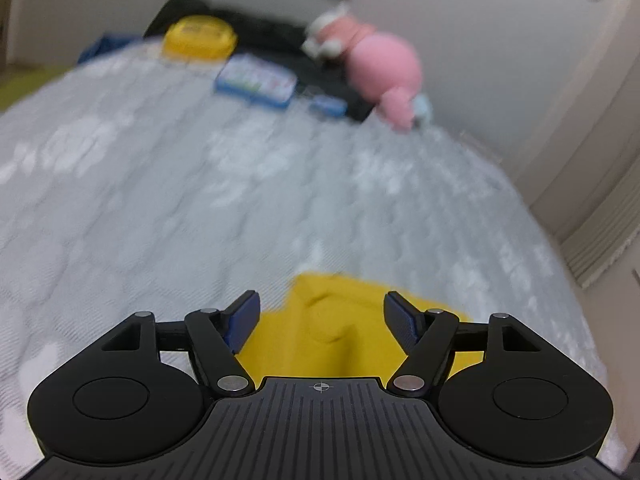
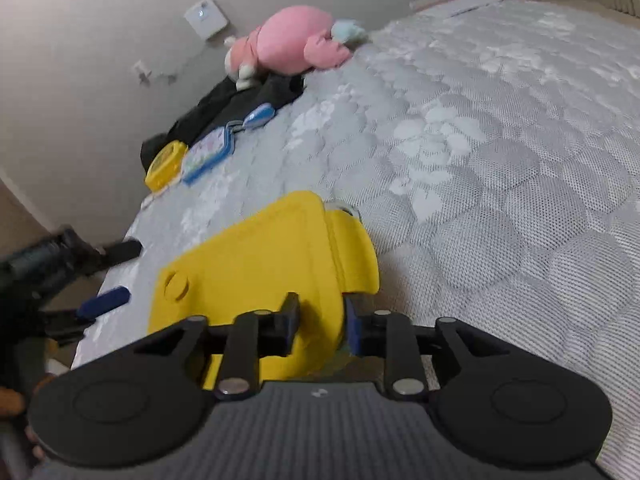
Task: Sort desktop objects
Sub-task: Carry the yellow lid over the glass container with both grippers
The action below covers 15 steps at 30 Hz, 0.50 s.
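Yellow pouch (image 2: 256, 272): lower centre of right view, lying on grey mattress (image 2: 500, 152).
Right gripper (image 2: 320, 330): clamped on pouch's near edge.
Left gripper (image 1: 320, 316): jaws apart above pouch, not touching.

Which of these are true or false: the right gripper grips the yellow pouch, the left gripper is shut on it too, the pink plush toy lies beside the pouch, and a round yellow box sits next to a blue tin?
1. The right gripper grips the yellow pouch. True.
2. The left gripper is shut on it too. False: its jaws stand open, clear of the pouch.
3. The pink plush toy lies beside the pouch. False: it lies far off, by the wall.
4. A round yellow box sits next to a blue tin. True.
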Tool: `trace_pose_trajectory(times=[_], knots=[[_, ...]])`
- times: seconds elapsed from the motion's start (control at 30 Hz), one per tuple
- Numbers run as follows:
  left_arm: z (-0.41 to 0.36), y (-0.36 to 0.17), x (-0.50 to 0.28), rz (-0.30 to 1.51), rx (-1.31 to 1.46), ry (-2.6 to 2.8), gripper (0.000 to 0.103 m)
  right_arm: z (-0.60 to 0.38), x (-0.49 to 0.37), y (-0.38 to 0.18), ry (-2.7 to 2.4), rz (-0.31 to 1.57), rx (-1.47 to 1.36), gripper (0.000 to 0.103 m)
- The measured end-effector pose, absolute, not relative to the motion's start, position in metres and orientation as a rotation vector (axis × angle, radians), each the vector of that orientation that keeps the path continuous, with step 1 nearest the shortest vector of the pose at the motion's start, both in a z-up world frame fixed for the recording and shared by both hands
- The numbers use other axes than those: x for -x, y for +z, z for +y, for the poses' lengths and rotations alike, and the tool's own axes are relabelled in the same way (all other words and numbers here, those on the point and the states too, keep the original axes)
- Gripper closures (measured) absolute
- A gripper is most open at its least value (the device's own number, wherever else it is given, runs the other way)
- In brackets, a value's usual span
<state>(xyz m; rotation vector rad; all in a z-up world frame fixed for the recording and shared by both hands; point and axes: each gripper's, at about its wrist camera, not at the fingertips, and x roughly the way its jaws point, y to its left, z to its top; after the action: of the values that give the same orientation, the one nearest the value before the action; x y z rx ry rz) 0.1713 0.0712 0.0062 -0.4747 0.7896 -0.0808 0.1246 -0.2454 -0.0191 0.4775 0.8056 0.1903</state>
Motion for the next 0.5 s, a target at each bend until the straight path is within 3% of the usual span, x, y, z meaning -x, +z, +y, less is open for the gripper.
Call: trace_pose_trajectory(times=[0.07, 0.17, 0.3, 0.37, 0.43, 0.5], knots=[[0.093, -0.004, -0.178, 0.873, 0.599, -0.106, 0.018, -0.254, -0.120, -0.008, 0.172, 0.780, -0.442, 0.073], [0.116, -0.021, -0.185, 0.970, 0.775, -0.167, 0.018, -0.267, -0.126, -0.003, 0.177, 0.765, -0.422, 0.059], [0.109, -0.040, -0.195, 1.051, 0.730, -0.155, 0.018, -0.280, -0.163, -0.028, 0.211, 0.837, -0.547, 0.058], [0.102, -0.045, -0.200, 1.065, 0.698, -0.166, 0.021, -0.284, -0.176, -0.043, 0.240, 0.869, -0.653, 0.052], [0.097, -0.046, -0.203, 1.038, 0.700, -0.204, 0.026, -0.284, -0.179, -0.047, 0.241, 0.849, -0.693, 0.062], [0.090, -0.039, -0.206, 0.986, 0.662, -0.232, 0.025, -0.279, -0.177, -0.043, 0.235, 0.812, -0.647, 0.066]])
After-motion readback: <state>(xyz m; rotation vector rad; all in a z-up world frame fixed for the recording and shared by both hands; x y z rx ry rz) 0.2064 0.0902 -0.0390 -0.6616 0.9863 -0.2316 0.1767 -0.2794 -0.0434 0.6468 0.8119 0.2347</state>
